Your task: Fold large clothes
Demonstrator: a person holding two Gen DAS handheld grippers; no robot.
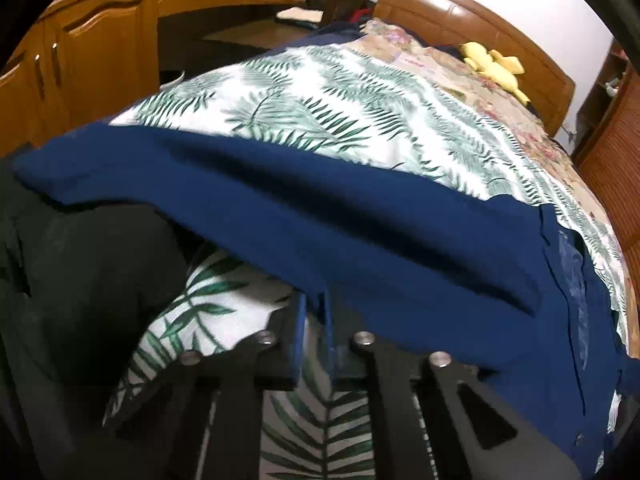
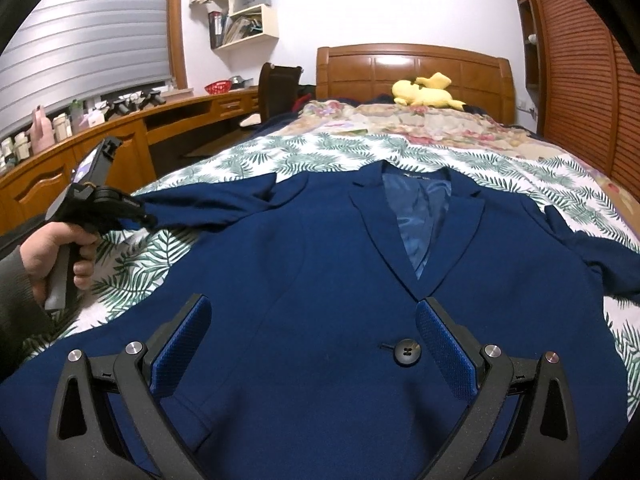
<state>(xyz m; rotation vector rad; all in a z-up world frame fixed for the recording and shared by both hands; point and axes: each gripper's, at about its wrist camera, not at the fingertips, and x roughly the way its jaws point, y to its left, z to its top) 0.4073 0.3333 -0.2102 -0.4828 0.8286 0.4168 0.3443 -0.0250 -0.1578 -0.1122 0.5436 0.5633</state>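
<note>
A navy blue blazer (image 2: 312,280) lies face up on the leaf-print bedspread (image 2: 304,152), collar toward the headboard, one black button (image 2: 407,351) fastened. My left gripper (image 2: 136,212) is shut on the end of the blazer's left sleeve (image 2: 216,204) and holds it lifted off the bed. In the left wrist view the sleeve (image 1: 320,216) stretches across the frame from the left gripper (image 1: 316,312). My right gripper (image 2: 312,320) hovers open and empty over the blazer's front, blue pads either side of the button.
A yellow plush toy (image 2: 424,92) lies by the wooden headboard (image 2: 412,68). A curved wooden desk (image 2: 132,128) with bottles and a dark chair (image 2: 276,88) runs along the left. Louvred wardrobe doors (image 2: 580,80) stand on the right.
</note>
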